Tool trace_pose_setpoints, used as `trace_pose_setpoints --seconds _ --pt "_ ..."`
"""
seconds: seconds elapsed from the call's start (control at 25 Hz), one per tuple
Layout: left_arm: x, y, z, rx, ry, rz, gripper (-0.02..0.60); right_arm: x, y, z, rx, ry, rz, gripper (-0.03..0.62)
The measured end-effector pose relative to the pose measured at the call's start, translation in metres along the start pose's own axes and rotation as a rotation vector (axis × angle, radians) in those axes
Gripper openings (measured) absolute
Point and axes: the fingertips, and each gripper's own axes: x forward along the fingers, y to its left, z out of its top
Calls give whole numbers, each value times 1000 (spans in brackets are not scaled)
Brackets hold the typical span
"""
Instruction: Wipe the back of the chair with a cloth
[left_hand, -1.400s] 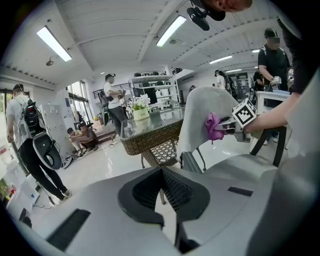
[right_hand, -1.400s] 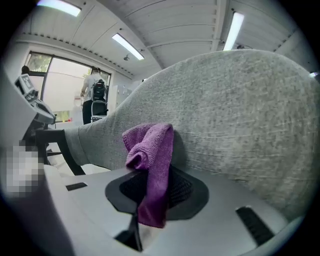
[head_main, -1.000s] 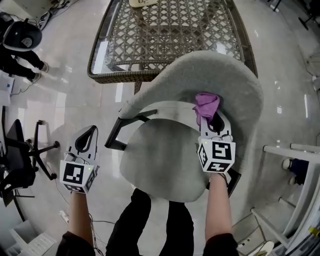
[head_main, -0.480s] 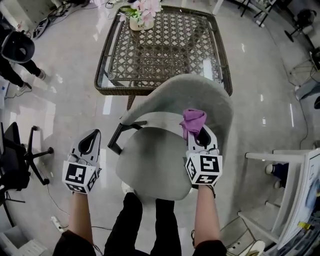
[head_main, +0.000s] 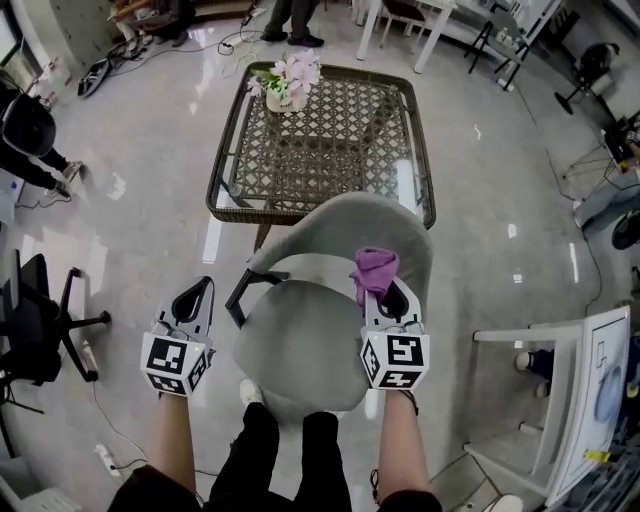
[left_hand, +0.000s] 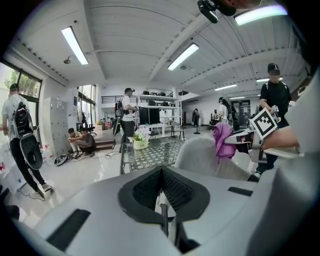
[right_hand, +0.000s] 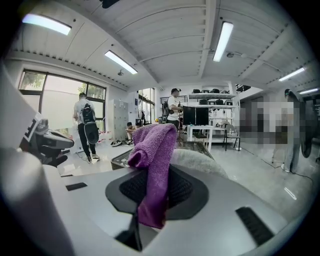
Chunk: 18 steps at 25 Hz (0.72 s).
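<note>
- Looking heavy and stiff, the chair (head_main: 398, 222) probably won't shift; its padded back curves just ahead of the right gripper (head_main: 384, 288).
- Left gripper (head_main: 198, 298): jaws pressed together on nothing, with the chair off to its right.
- Cloth (head_main: 374, 268): soft, light and floppy. It's pinched mid-fold in the right jaws and bunches past the tips.

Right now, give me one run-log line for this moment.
right gripper: shut on purple cloth | left gripper: shut, empty | chair: cloth at backrest, contact unclear
</note>
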Motion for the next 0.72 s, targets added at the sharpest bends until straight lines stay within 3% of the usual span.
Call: trace_pose_setpoints --seconds 0.2,0.72 --pt "-17 -5 39 -6 -28 11 9 -23 5 34 50 -26 5 92" --pt "-56 -26 133 30 -112 3 9 -71 15 111 38 -79 26 92"
